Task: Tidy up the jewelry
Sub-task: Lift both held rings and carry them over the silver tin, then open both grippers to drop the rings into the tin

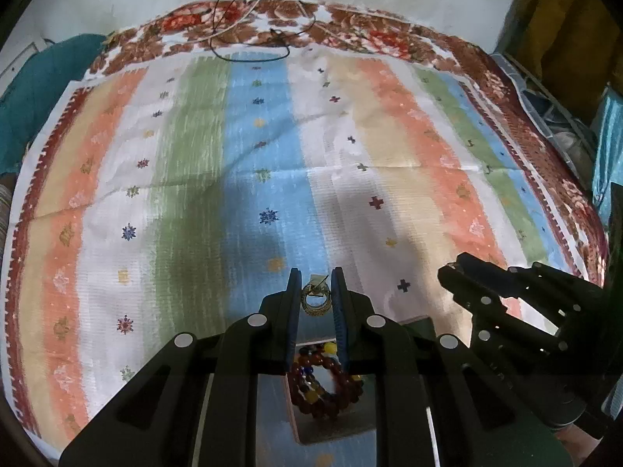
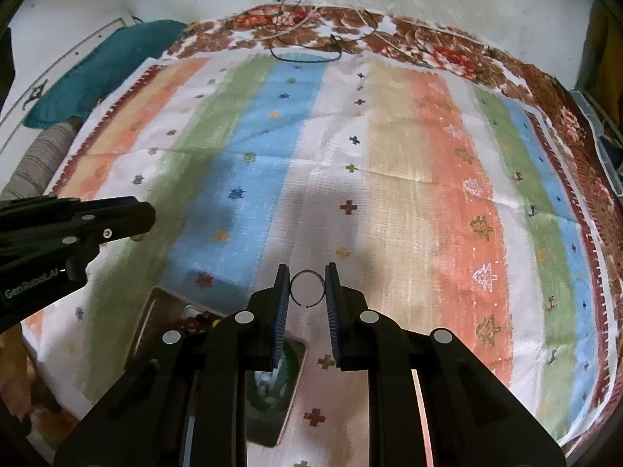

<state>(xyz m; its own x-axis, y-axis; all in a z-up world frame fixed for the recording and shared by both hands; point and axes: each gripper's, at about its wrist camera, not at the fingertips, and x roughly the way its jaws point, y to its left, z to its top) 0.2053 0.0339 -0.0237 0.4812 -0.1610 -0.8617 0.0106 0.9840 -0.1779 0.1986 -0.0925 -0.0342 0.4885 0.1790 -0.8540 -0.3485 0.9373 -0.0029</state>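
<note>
Left tool is clamped on a gold hoop earring; right tool is clamped on a thin wire ring. Both are held above the striped cloth on the bed, over a tray of beaded bracelets near its front edge.

Cloth striped in orange, white, green, blue and beige, dotted with small coloured stars and crosses, bordered in dark red, floral red-brown blanket beneath, gold earring, dark red beads, black wire ring

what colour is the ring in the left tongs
Gold, a textured ring, clearest in the left wrist view.
</note>
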